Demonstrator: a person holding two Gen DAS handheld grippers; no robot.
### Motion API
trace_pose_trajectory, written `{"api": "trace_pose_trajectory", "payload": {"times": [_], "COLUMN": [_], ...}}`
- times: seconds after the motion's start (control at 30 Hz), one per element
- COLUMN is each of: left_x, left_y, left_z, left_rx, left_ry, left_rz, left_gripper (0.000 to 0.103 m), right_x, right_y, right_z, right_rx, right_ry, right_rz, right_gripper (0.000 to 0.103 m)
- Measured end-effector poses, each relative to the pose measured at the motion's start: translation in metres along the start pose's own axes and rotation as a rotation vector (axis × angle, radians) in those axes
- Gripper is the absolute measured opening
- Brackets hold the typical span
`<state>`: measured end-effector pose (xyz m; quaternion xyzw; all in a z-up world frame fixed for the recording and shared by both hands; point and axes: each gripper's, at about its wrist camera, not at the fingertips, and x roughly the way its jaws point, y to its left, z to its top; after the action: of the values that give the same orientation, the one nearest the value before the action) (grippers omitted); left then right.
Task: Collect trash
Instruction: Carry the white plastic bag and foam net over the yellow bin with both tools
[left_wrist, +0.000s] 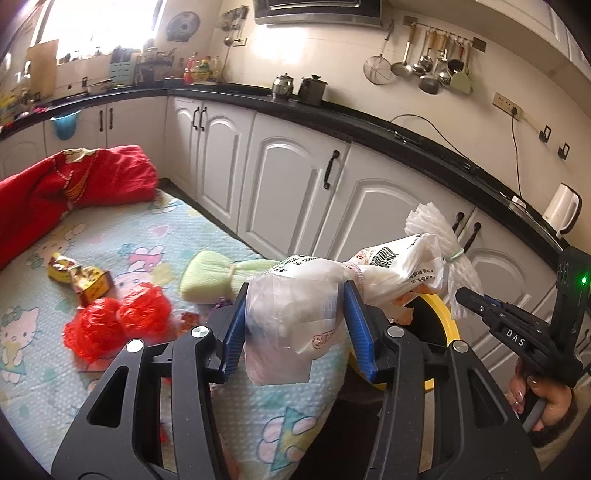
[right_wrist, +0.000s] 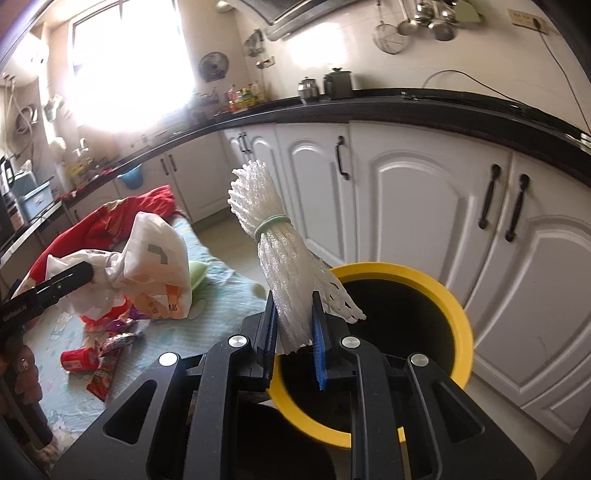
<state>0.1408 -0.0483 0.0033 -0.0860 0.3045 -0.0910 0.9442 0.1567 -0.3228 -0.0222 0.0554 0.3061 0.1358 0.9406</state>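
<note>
My left gripper (left_wrist: 295, 325) is shut on a crumpled white plastic bag (left_wrist: 295, 310) and holds it in the air at the table's right edge. In the right wrist view the bag (right_wrist: 147, 266) hangs from the left gripper at the left. My right gripper (right_wrist: 293, 332) is shut on a bundle of white foam netting (right_wrist: 273, 254) tied with a green band, held over the near rim of the yellow-rimmed black bin (right_wrist: 458, 306). The bundle (left_wrist: 432, 229) and bin rim (left_wrist: 443, 310) also show in the left wrist view.
On the cartoon-print cloth (left_wrist: 155, 236) lie red mesh balls (left_wrist: 118, 321), a green foam net (left_wrist: 214, 280), a yellow-red wrapper (left_wrist: 81, 277) and a red blanket (left_wrist: 66, 184). A red cup (right_wrist: 79, 358) and wrappers lie near the front. White cabinets (left_wrist: 295, 177) stand behind.
</note>
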Motion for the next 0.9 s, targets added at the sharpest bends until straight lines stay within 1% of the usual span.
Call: {"api": "trace_pose_trajectory", "payload": {"times": [0.27, 0.43, 0.9], "left_x": [0.023, 0.04, 0.083], "left_y": [-0.026, -0.039, -0.069], "left_z": [-0.002, -0.006, -0.015], "left_rx": [0.034, 0.049, 0.078], "left_ry": [0.018, 0.043, 0.103], "left_rz": [-0.014, -0.017, -0.014], "left_gripper": [0.041, 0.042, 0.043], "right_x": [-0.001, 0.002, 0.01], "right_y": [-0.027, -0.041, -0.067], "right_z": [-0.004, -0.008, -0.02], "right_rx": [0.049, 0.079, 0.128], "right_ry": [-0.003, 0.009, 0.041], "right_rz": [-0.051, -0.077, -0.128], "right_gripper": [0.016, 0.016, 0.016]}}
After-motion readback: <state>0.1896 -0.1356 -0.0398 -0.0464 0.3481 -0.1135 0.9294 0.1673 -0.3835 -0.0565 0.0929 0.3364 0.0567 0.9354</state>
